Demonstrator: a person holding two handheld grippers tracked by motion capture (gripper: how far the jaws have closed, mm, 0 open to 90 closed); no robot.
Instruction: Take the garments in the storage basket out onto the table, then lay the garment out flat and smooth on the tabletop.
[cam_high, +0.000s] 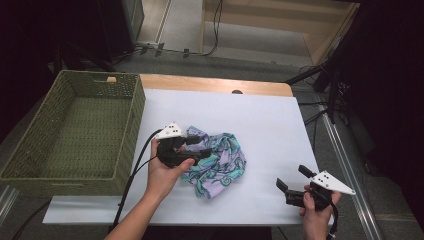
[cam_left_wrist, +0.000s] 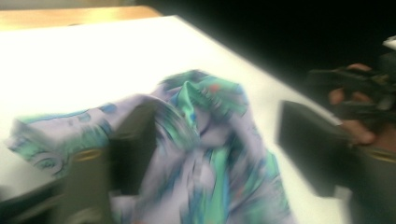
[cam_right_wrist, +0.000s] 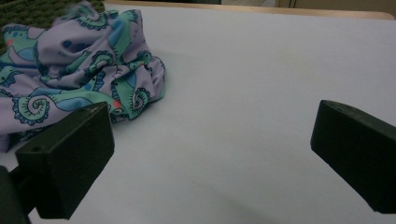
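Presently, work in hand: a crumpled lilac cloth with turquoise swirl print (cam_high: 215, 157) is being handled; putting it into the basket is judged as the likely aim.
Landmark: a green woven rectangular basket (cam_high: 131, 120) is placed at the left edge of a white table sheet (cam_high: 270, 125).
Cloth place: the cloth is lying in a heap on the sheet, near the basket's right wall, not inside it.
Left gripper (cam_high: 192, 145): it is held over the cloth, on the side of the heap nearer the basket. Its jaws are seen well apart in the left gripper view, with folds of the cloth (cam_left_wrist: 205, 154) lying between them; no pad is seen pressing, so nothing is gripped.
Right gripper (cam_high: 292, 185): it is held low, well apart from the basket, beyond the cloth. Its jaws are spread wide and nothing is between them.
Done: nothing is seen inside the basket.
Left: the cloth must be gripped, lifted, carried over the wall and released.
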